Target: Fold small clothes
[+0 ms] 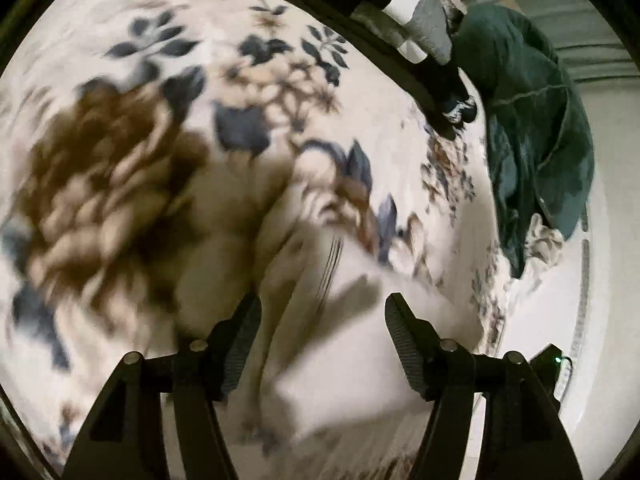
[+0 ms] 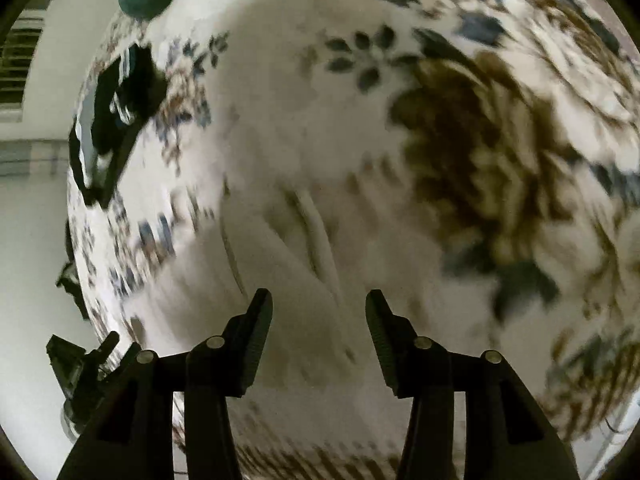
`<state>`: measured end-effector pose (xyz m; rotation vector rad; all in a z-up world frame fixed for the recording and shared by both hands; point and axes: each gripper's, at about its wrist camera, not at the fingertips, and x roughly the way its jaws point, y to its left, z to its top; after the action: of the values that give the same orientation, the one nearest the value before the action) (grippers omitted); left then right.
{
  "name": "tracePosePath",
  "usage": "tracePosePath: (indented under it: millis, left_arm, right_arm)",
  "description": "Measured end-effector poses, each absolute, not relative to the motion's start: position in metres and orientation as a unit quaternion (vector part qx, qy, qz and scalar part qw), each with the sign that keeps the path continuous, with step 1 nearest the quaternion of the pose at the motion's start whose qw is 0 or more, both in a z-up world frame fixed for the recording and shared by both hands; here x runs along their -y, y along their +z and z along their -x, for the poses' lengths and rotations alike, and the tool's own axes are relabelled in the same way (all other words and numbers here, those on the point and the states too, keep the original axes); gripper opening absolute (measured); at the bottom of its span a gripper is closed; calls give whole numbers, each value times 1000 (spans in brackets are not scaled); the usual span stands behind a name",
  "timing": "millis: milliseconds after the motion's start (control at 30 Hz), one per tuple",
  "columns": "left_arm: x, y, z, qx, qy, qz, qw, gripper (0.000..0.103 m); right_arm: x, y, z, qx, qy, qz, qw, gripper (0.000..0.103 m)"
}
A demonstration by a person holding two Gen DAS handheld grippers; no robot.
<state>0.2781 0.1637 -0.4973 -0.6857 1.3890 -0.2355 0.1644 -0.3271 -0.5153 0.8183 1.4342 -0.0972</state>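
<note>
A small cream-white garment lies on a floral bedspread, blurred by motion, with thin dark stripes near one edge. My left gripper hovers just above it, open and empty. In the right wrist view the same pale garment lies with a raised fold in front of my right gripper, which is open and empty above it.
A dark tray with folded clothes sits at the bed's far edge; it also shows in the right wrist view. A dark green garment is heaped beside it. The bed edge and pale floor lie to the right.
</note>
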Motion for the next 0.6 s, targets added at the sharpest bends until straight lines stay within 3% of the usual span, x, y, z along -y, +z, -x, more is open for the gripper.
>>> tracePosePath:
  millis: [33,67,100,133,333,367,400,433,467,500,533,600]
  left_arm:
    - [-156,-501,-286,-622,-106,296,717,60]
    - [-151,-504,-289,-622,-103,281,723,50]
    - [-144,-507,-294,-623,-106,266,728,16]
    - [-144,-510,-296,-630,-104,255,727,13]
    - [-159,-528,-305,-637,-93,285,710,15]
    - [-164,-527,-304,-639,-100,302,701,18]
    - [-166,-525,-304,-638,-107,317,694,28]
    - [-169,-520,-301,-636,-114,325,691,35]
    - [-172,-515,-297,-630,-127,330,691,59]
    - [-176,-509,-288,-622,-142,335,693,78]
    - [-179,-506,-280,-617,-147,342,694,79]
    - [-183,-511,-265,-617,-154,359,683,79]
  right_arm:
    - [327,-518,-170,-627,-36,-380,679,46]
    - [328,-523,-178,-622,-31,-388,679,24]
    - [323,-524,-180,-623,-29,-383,681,13]
    - [320,-524,-182,-623,-31,-377,684,8]
    - [346,-541,-173,-648,-104,-366,660,3]
    - [351,-542,-172,-646,-94,-382,654,3]
    - [354,-540,-170,-640,-85,-398,651,4]
    - [358,-537,-166,-632,-69,-419,648,12]
    - [361,-532,-163,-623,-55,-432,650,37]
    - [362,-530,-161,-618,-48,-438,652,55]
    - [365,-529,-157,-607,-40,-449,655,80]
    - [366,-538,-152,-596,-9,-478,646,83]
